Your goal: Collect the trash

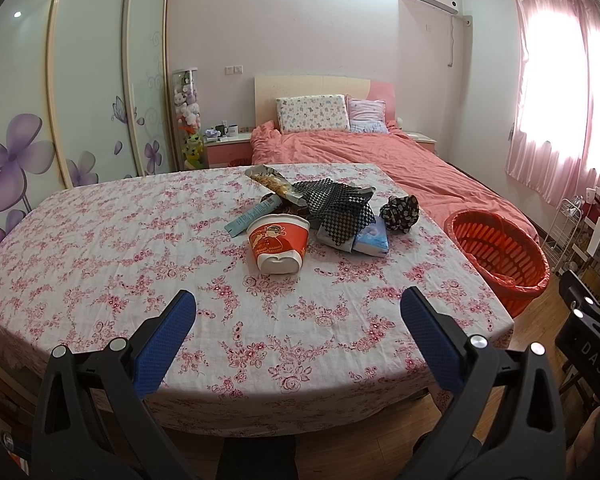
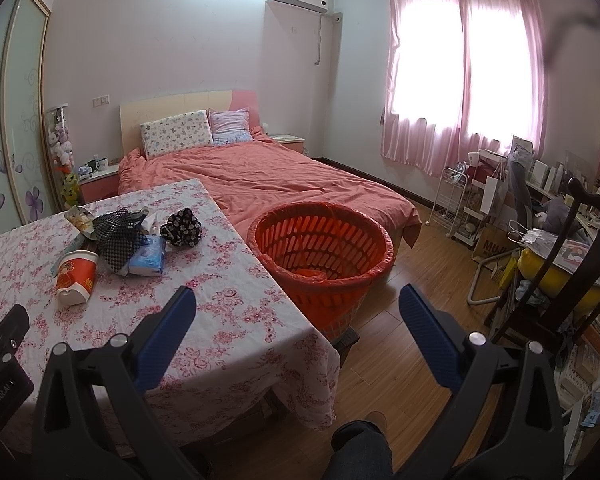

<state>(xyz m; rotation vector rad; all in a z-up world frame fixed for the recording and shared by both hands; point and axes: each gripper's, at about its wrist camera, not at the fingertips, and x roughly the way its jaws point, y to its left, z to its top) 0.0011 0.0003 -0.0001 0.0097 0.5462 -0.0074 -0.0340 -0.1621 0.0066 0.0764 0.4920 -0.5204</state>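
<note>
A pile of trash lies mid-table on the floral cloth [image 1: 100, 248]: a red paper cup [image 1: 278, 245] tipped on its side, a black checkered mesh [image 1: 336, 204], a snack wrapper [image 1: 274, 182], a blue tissue pack [image 1: 373, 240], a teal strip [image 1: 252, 214] and a dark crumpled wad [image 1: 400, 207]. My left gripper [image 1: 298, 308] hangs open, short of the cup, holding nothing. The right wrist view shows the cup [image 2: 76, 278], mesh [image 2: 118, 236], tissue pack [image 2: 148, 260] and wad [image 2: 182, 226]. An orange slatted bin [image 2: 320, 256] stands off the table's right edge. My right gripper [image 2: 298, 308] is open near the bin.
A bed with a salmon cover [image 2: 268, 184] lies behind the table and bin. A dark wooden chair [image 2: 572, 264], a white wire rack [image 2: 456, 200] and cluttered bags fill the right side. Wood floor [image 2: 412, 272] shows between bin and chair. A person's knee [image 2: 360, 448] is at the bottom.
</note>
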